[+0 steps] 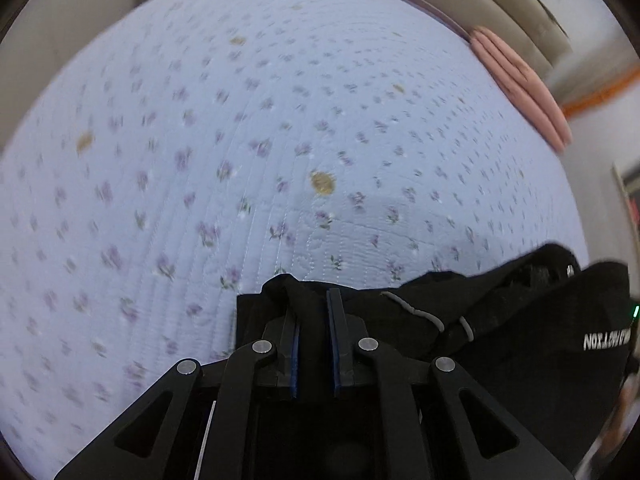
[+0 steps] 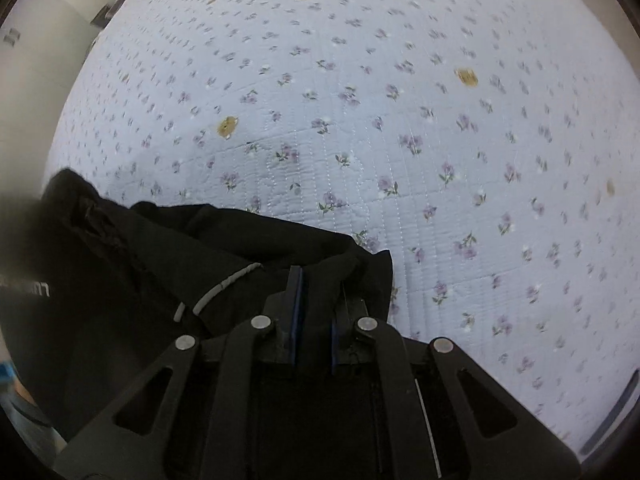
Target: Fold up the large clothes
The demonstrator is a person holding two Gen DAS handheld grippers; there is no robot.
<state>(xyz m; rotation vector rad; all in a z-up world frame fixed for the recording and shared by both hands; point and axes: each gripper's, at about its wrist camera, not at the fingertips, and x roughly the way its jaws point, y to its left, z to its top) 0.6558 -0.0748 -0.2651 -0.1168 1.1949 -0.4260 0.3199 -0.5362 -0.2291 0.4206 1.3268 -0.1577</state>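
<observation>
A black garment (image 1: pixel 500 320) with a grey drawcord and white lettering hangs above the bed. My left gripper (image 1: pixel 314 300) is shut on one edge of it, with black cloth pinched between the fingers. In the right wrist view the same black garment (image 2: pixel 168 264) stretches off to the left, and my right gripper (image 2: pixel 316 280) is shut on its other edge. The cloth sags between the two grippers. The lower part of the garment is hidden below both views.
A pale blue quilted bedspread (image 1: pixel 240 140) with small purple flowers fills both views, and also shows in the right wrist view (image 2: pixel 440 140). A pink pillow (image 1: pixel 520 84) lies at its far right edge. Beige walls lie beyond the bed.
</observation>
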